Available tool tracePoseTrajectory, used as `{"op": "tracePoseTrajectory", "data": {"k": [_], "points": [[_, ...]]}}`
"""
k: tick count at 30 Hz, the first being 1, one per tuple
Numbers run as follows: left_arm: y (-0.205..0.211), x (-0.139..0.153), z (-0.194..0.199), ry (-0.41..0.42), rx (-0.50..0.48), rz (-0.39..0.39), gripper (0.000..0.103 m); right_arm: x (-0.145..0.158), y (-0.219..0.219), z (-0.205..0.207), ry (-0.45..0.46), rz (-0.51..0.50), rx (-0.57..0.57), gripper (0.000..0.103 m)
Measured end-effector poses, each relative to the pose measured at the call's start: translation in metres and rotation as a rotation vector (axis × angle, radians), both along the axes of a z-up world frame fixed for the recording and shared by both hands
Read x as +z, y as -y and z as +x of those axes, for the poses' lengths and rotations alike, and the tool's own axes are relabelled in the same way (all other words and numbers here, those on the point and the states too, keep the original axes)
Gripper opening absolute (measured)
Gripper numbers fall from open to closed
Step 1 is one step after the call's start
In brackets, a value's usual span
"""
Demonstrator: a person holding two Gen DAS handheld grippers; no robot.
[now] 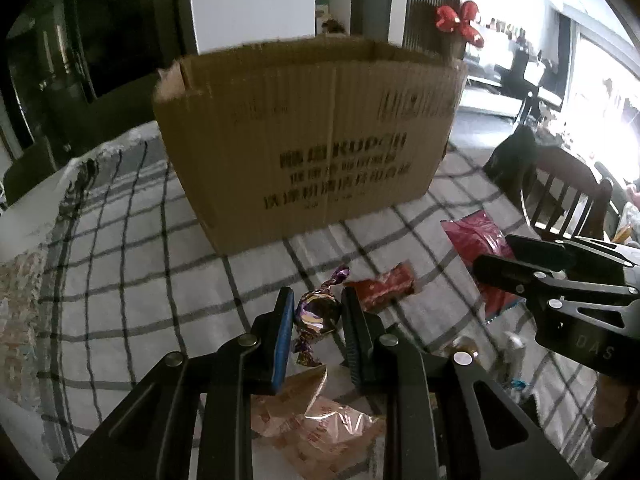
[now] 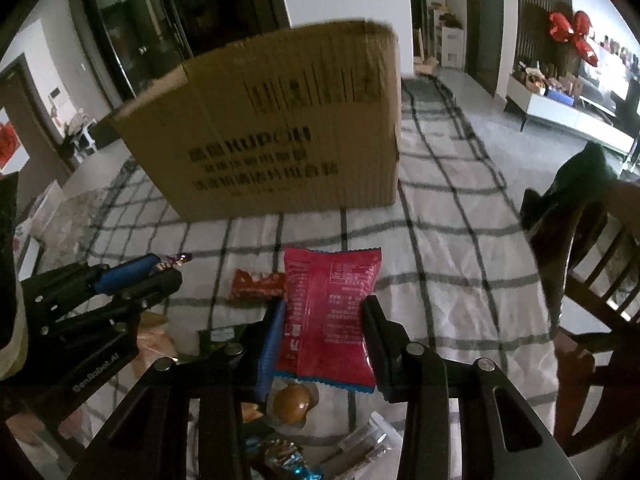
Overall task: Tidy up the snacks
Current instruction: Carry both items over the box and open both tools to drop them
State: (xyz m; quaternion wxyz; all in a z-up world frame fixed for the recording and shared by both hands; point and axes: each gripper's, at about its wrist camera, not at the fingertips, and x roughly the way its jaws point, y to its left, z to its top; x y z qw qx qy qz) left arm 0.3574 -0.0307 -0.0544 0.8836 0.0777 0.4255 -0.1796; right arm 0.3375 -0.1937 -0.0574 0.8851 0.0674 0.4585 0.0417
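Left wrist view is showing my left tongs (image 1: 314,318) closing around a purple foil candy (image 1: 316,314), the two fingers pressing its sides, so I am judging it gripped and lifted a little off the checked cloth (image 1: 120,272). From the right wrist view my right tongs (image 2: 324,320) are clamping a red packet (image 2: 330,312) between narrowed fingers, holding it upright in the air. Both tongs are facing the cardboard box (image 1: 312,136), which is standing open-topped on the table ahead of me, well apart from both snacks.

As for progress, I am judging the job as only partly under way. I cannot tell what is lying inside the box, since its near wall is hiding the interior. Plenty is waiting on the cloth: a small red bar (image 1: 384,286) just beyond the left tongs, a pale crinkled wrapper (image 1: 316,416) under them, a round golden sweet (image 2: 294,402) below the red packet, a green pack (image 2: 218,338) partly hidden behind my right tongs, and a blue foil piece (image 2: 288,460) at the bottom edge.

So two snacks are in hand and not yet dropped in, and I am expecting several more trips after these
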Motion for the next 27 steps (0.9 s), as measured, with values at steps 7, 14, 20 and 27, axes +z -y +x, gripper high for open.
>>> {"op": "tracePoseTrajectory", "data": {"k": [7, 14, 20, 27], "points": [[-0.003, 0.039, -0.01, 0.081, 0.018, -0.04, 0.024, 0.035, 0.002, -0.008, 0.09, 0.015, 0.009, 0.04], [-0.01, 0.08, -0.012, 0.166, 0.05, -0.081, 0.024, 0.074, 0.001, -0.008, 0.201, 0.021, 0.005, 0.04], [-0.013, 0.109, -0.01, 0.23, 0.074, -0.106, 0.024, 0.107, 0.0, -0.005, 0.306, 0.024, 0.004, 0.04], [-0.014, 0.131, 0.003, 0.286, 0.089, -0.117, 0.024, 0.134, 0.001, 0.0, 0.403, 0.041, -0.001, 0.04]]}}
